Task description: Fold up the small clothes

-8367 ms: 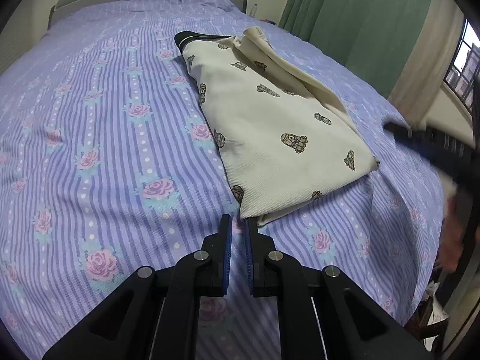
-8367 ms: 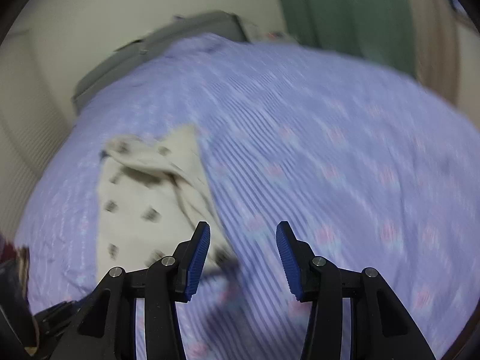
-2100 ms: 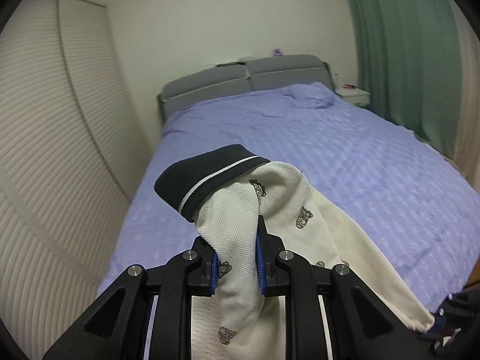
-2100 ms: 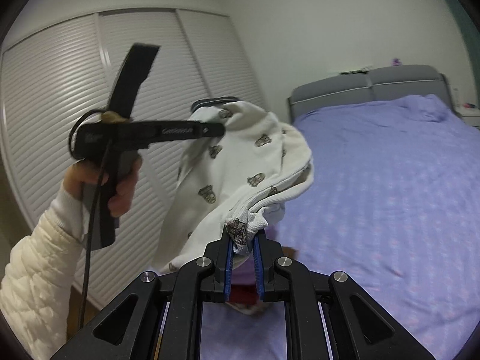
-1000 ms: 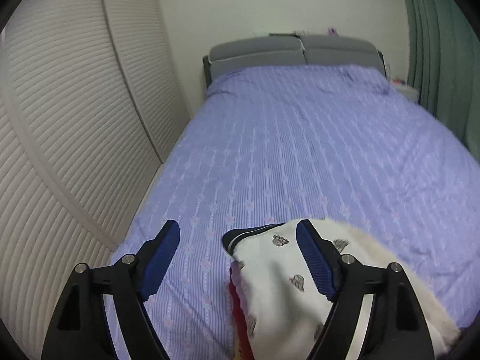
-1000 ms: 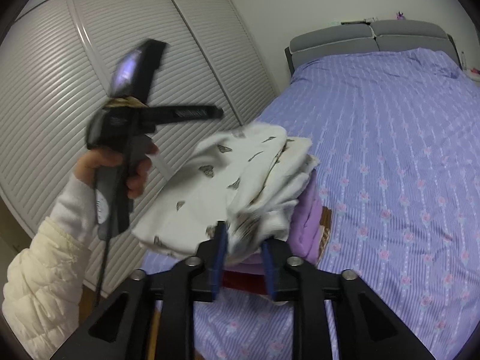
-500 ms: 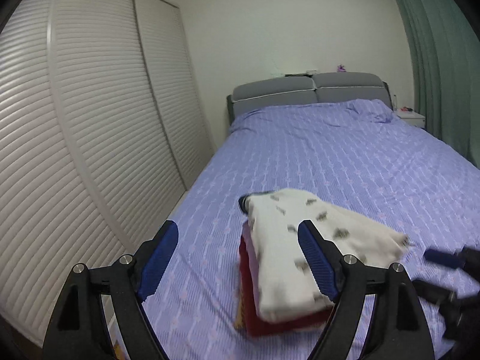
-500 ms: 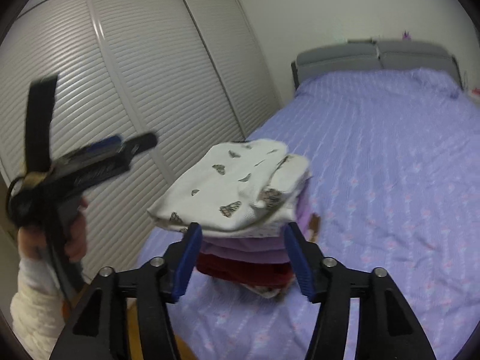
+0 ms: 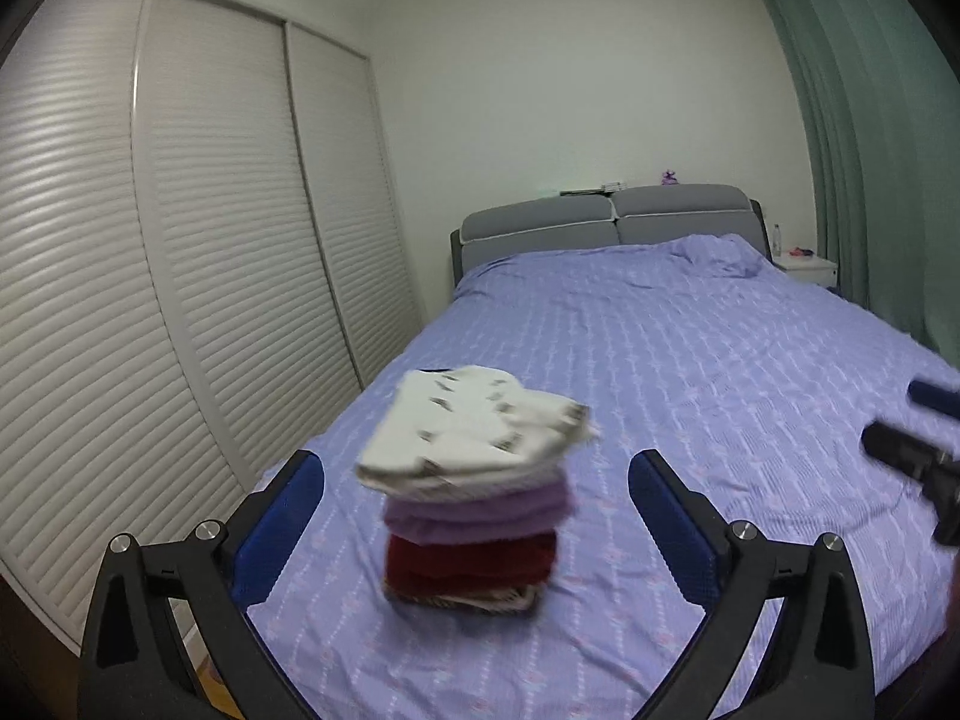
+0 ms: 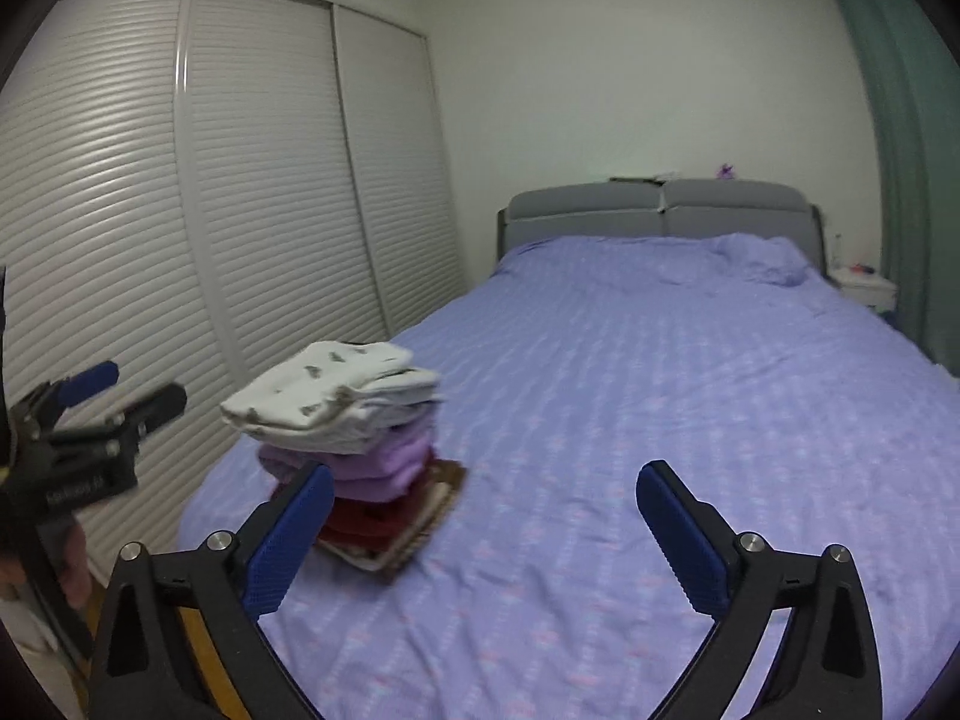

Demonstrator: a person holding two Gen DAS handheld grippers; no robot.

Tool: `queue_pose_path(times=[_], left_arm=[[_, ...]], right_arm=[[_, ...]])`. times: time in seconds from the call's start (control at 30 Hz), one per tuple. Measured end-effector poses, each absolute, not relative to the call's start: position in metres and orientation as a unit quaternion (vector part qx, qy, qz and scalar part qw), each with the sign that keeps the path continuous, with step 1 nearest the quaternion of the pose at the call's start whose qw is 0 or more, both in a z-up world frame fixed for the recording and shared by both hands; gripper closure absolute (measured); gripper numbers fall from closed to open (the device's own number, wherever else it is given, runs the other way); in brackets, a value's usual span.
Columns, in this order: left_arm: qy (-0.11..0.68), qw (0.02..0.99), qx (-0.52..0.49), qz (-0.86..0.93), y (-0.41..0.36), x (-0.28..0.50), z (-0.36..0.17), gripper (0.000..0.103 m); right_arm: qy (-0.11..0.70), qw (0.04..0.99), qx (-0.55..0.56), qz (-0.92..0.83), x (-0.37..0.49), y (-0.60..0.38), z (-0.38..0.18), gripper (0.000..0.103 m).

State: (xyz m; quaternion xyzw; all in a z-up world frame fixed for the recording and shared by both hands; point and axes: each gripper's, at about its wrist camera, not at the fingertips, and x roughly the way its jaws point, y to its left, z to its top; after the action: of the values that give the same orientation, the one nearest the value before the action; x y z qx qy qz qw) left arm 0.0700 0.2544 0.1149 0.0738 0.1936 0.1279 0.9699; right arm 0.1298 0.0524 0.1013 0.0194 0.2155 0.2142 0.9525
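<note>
Stack [image 9: 474, 498] sits seemingly near bed [image 9: 720, 372] corner; both grippers' jaws just opened, empty

matt cloth stack [image 9: 474, 498], cotton-look bedsheet [image 9: 690, 360], slatted matt wardrobe doors [image 9: 180, 276]

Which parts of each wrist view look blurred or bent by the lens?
Left wrist view: the clothes stack is smeared by motion, while the wardrobe doors bow outward. Right wrist view: the bedspread pattern is soft; the corners go black.

Stack of folded clothes [image 9: 474, 492] on the bed [image 9: 720, 396] near its wardrobe-side edge, wardrobe [image 9: 180, 300] left, headboard [image 9: 606, 225] behind
</note>
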Motion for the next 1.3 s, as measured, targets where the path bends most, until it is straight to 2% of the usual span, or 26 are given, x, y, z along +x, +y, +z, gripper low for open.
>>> queue_pose_path(times=[0.27,0.53,0.7,1.3], left_arm=[[0.216,0.97,0.07,0.087,0.174,0.05,0.076,0.0],[0.227,0.97,0.06,0.061,0.121,0.042,0.05,0.0],[0.246,0.968,0.038,0.021,0.106,0.044,0.044,0.0],[0.229,0.972,0.053,0.006,0.086,0.033,0.051,0.0]], right_arm=[[0.211,0.967,-0.01,0.141,0.093,-0.031,0.084,0.001],[0.23,0.969,0.015,0.09,0.061,-0.09,0.065,0.001],[0.236,0.97,0.004,0.059,0.048,-0.107,0.059,0.001],[0.24,0.969,0.024,0.057,0.041,-0.125,0.051,0.001]])
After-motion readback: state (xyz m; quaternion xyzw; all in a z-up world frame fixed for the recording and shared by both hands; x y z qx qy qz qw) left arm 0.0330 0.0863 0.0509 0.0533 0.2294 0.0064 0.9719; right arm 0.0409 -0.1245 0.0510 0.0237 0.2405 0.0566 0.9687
